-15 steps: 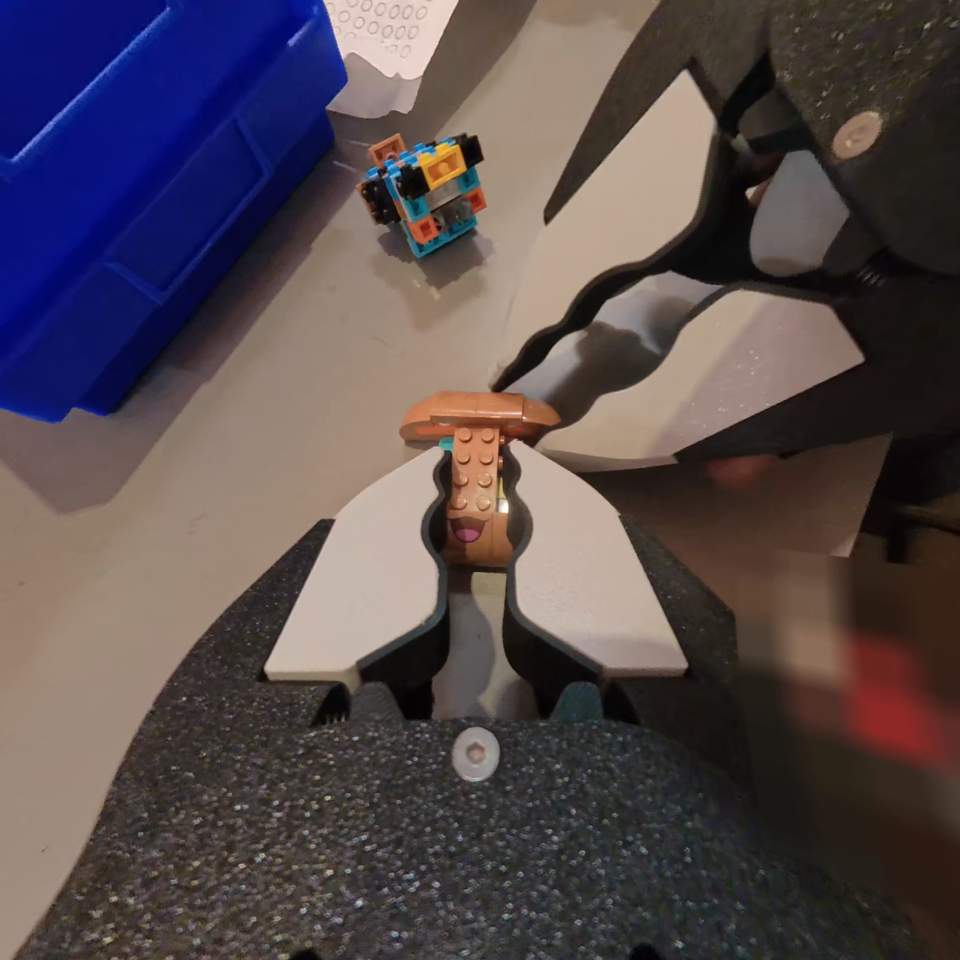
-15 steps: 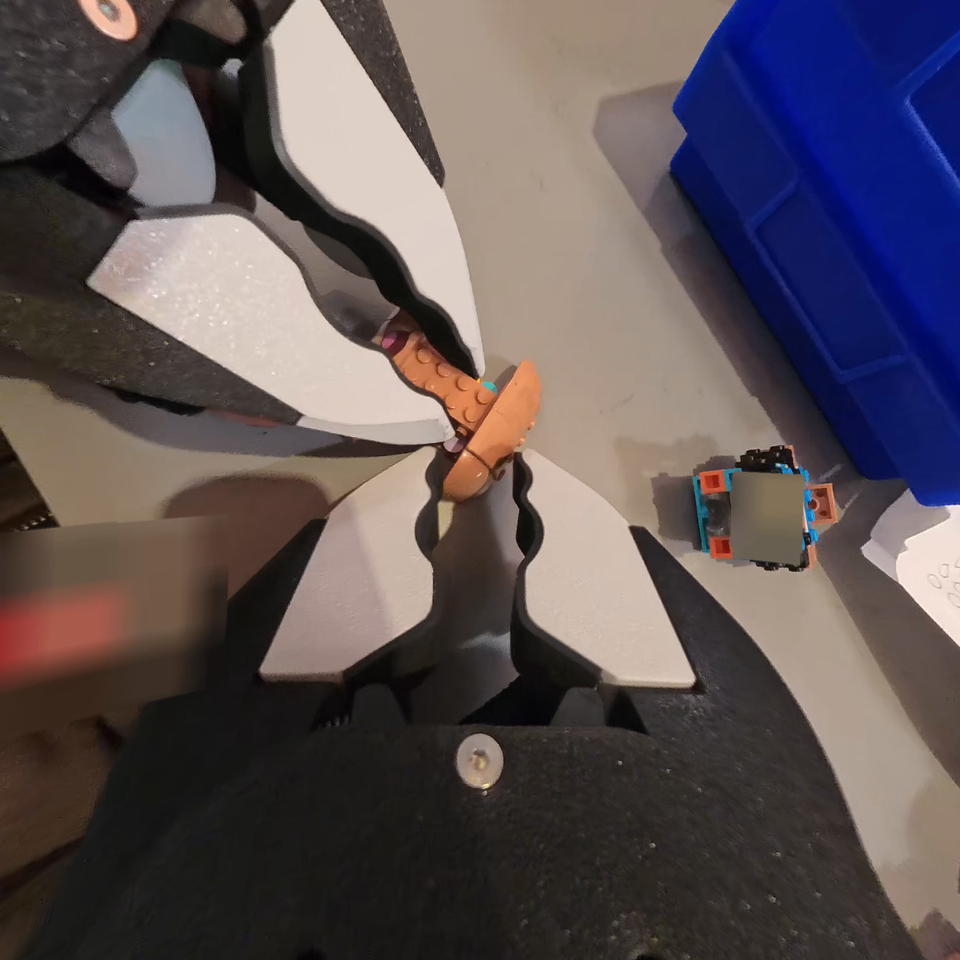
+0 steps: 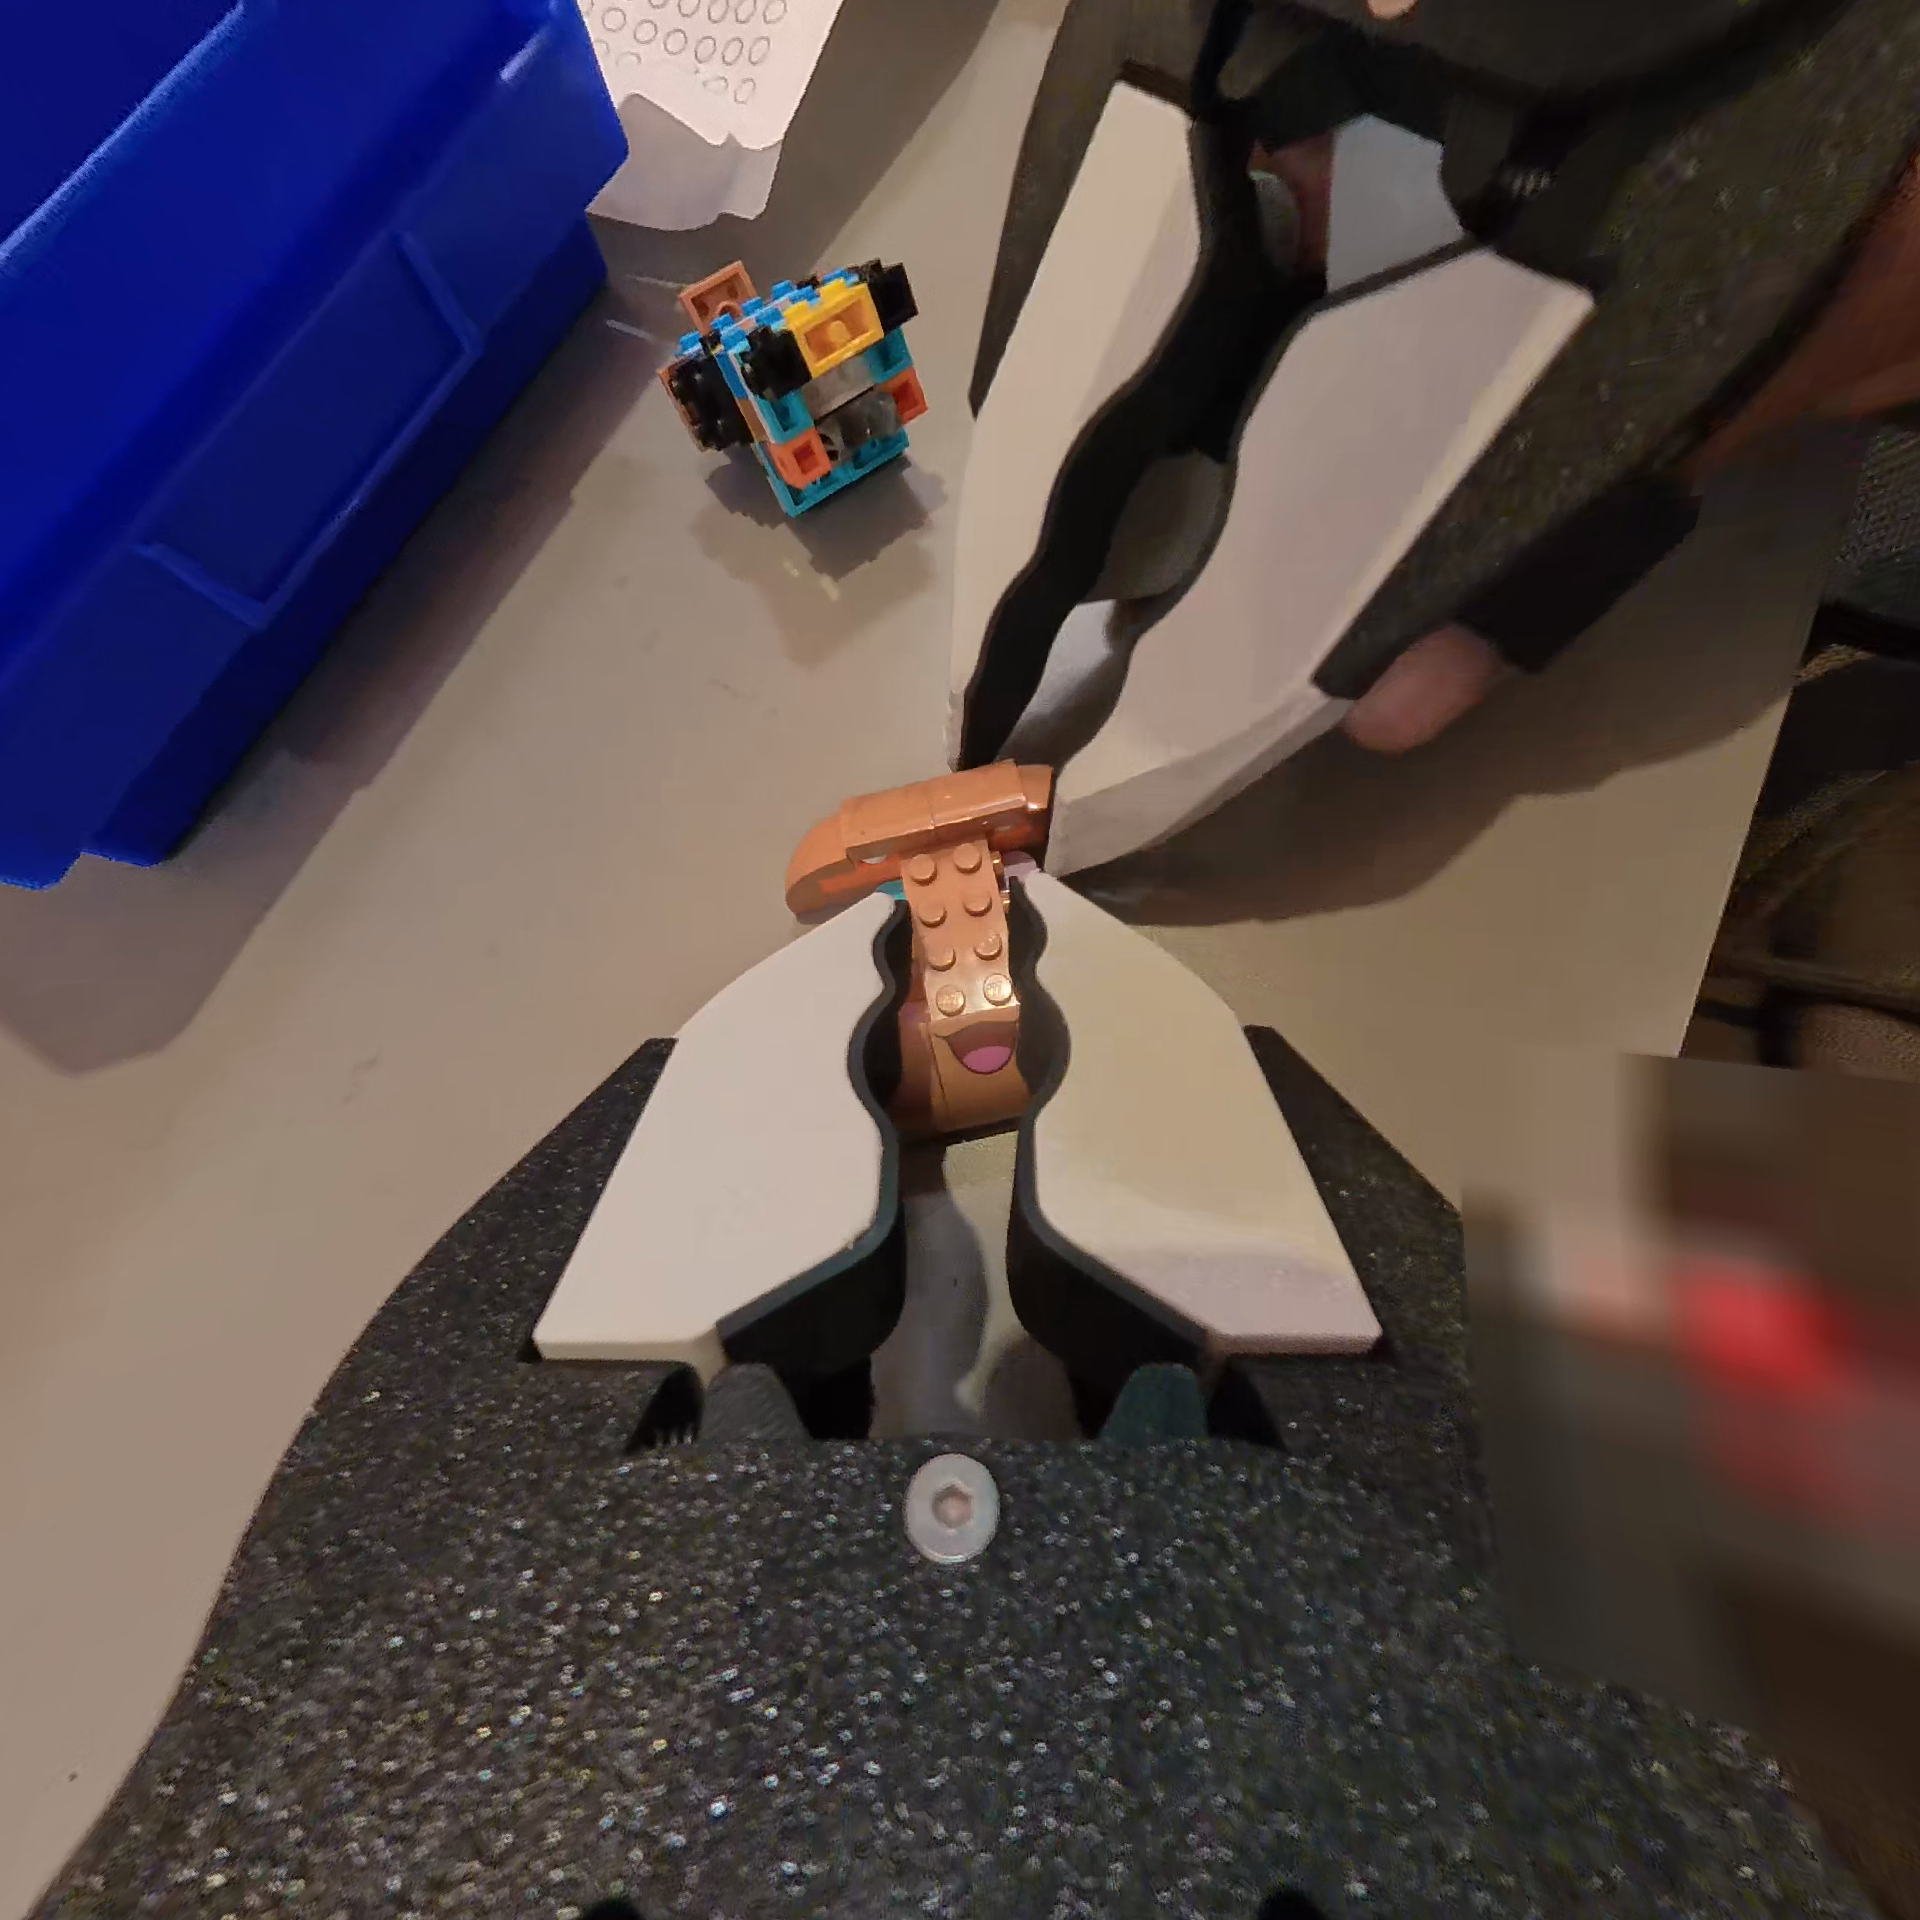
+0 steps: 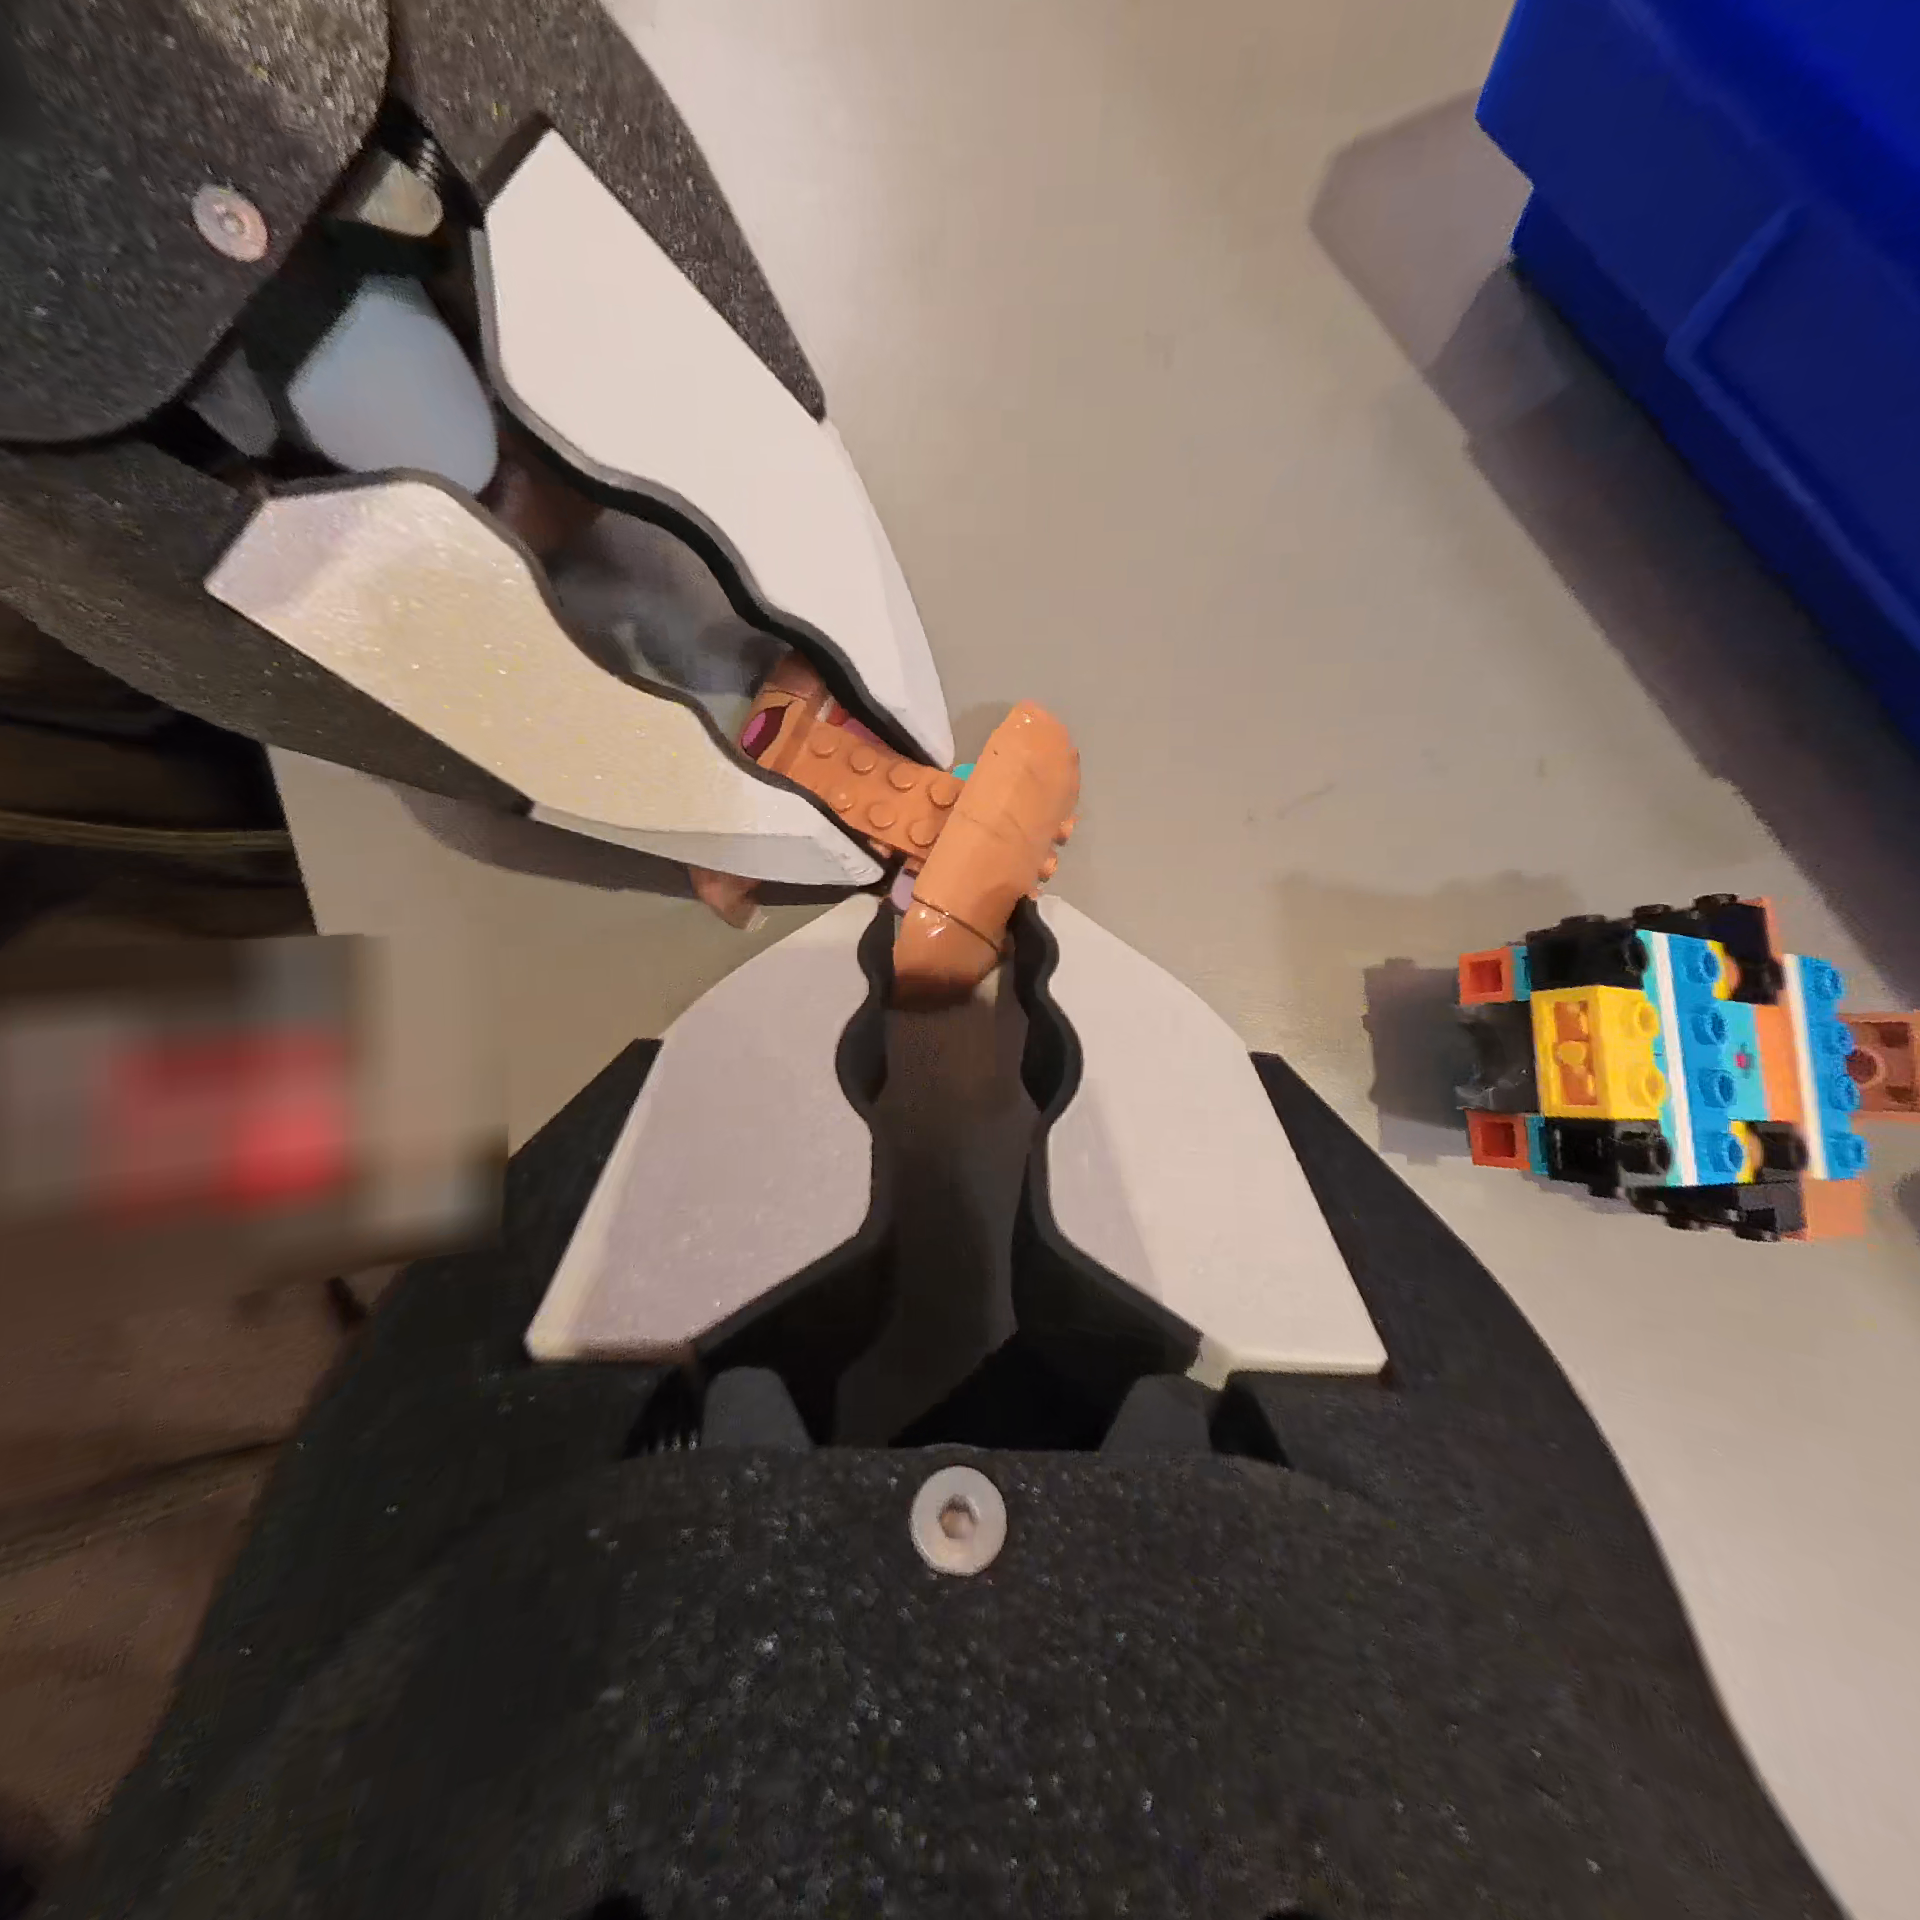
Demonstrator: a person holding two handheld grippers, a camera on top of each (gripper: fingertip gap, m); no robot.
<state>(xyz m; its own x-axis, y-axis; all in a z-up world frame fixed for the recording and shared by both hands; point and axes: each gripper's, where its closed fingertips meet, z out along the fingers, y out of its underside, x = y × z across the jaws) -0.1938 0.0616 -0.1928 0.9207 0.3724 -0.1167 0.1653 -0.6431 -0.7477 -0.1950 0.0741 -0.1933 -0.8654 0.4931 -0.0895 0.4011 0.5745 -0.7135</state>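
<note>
Your left gripper (image 3: pixel 951 914) is pinched on the studded stem of the brown brick figure (image 3: pixel 961 956), which is held off the grey table (image 3: pixel 436 831). Your right gripper (image 4: pixel 951 925) is closed around the rounded brown cap at the far end of the same figure, so both tools meet at it, tips almost touching.

Taking the brown brick figure as reference:
- A multicoloured brick block (image 3: pixel 800 384) sits on the table beyond it, well apart and free of both grippers.
- A blue bin (image 3: pixel 260 343) stands farther off past the block.
- A white perforated sheet (image 3: pixel 707 104) lies beside the bin's far corner.
- Nothing lies between the figure and the block.

Differences between views:
- The left wrist view shows a printed face with an open mouth on the stem, seated between the left fingers (image 3: pixel 758 1122), and a fingertip of the hand under the right gripper body.
- The right wrist view shows the block's (image 4: pixel 1662 1060) top face, yellow, blue and orange with black edges, and the cap's underside between the right fingers (image 4: pixel 1174 1164). The white sheet is outside this view.
</note>
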